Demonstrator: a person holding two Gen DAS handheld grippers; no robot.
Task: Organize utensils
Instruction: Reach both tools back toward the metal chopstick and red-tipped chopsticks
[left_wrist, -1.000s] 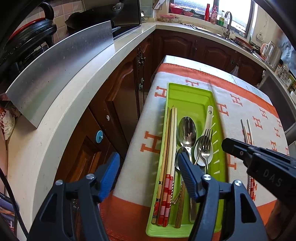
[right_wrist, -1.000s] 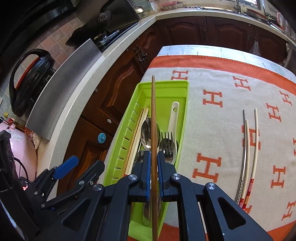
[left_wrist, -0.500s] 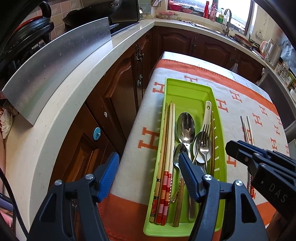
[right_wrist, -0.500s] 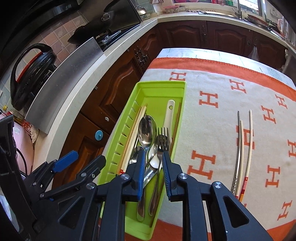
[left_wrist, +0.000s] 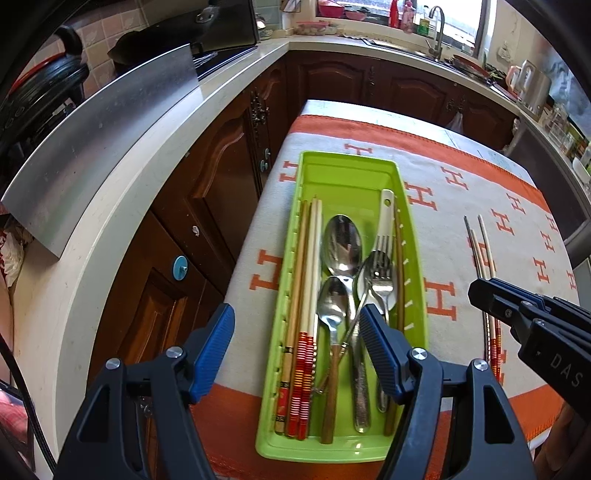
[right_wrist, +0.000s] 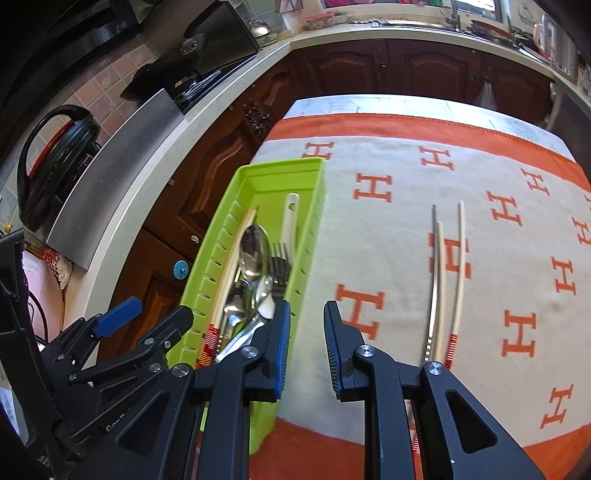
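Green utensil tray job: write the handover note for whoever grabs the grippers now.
Left gripper: open, empty, above the near end of the green plastic tray.
Right gripper: open, empty, over the orange-and-white H-patterned cloth beside the tray.
Done: chopsticks, metal spoons, forks and a dark wooden chopstick lie in the tray.
Left: three loose chopsticks, one metal and two pale, on the cloth to the right.

You have a glossy green plastic tray holding polished, mirror-bright metal spoons and matt wooden chopsticks. The cloth under it reads as soft, napped fabric. Your fingers carry ribbed blue pads on matt black plastic.
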